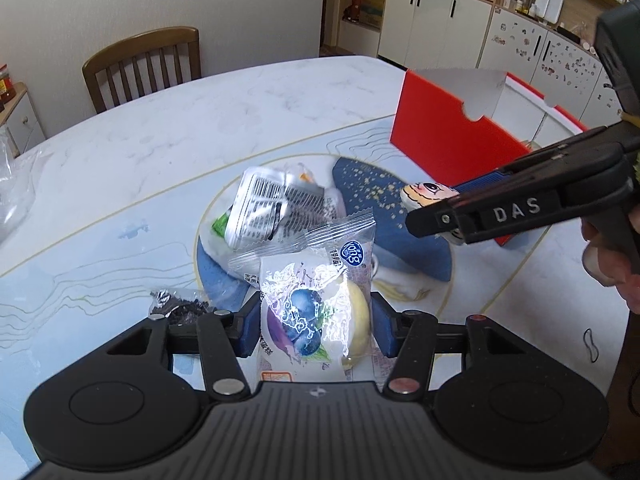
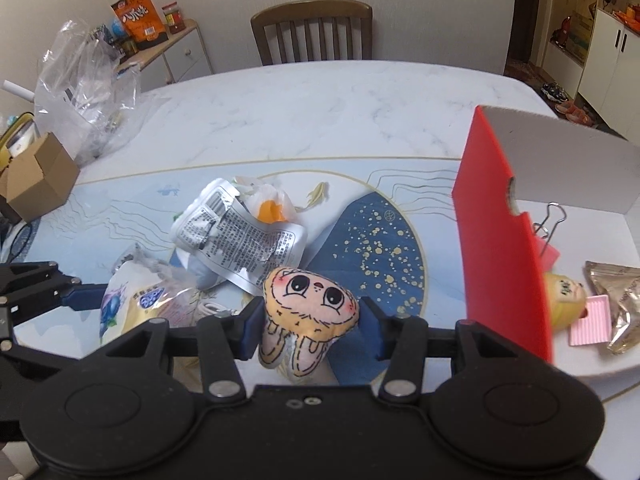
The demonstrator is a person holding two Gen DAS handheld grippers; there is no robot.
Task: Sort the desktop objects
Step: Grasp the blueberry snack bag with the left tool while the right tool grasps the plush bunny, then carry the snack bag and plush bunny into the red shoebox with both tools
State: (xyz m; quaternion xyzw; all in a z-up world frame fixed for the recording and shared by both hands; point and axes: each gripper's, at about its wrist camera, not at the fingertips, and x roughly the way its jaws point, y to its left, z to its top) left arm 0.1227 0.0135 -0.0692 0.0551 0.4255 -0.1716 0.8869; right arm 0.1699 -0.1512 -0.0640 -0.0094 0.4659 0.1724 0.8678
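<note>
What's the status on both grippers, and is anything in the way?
Left gripper shut on blueberry snack pack. Right gripper shut on bunny plush. Red box right; no obstruction visible.

The blueberry snack packet (image 1: 316, 312) is of clear, glossy plastic film that catches the light. The silver pouch (image 2: 240, 236) looks like crinkled foil, shiny. The rabbit toy (image 2: 308, 312) is of soft cloth, matt, with printed lines. The red box (image 2: 500, 240) has a smooth, matt red outside and plain grey card inside. The worktop (image 1: 200, 112) is smooth, marble-like. The chair (image 2: 312, 32) is of varnished wood.
</note>
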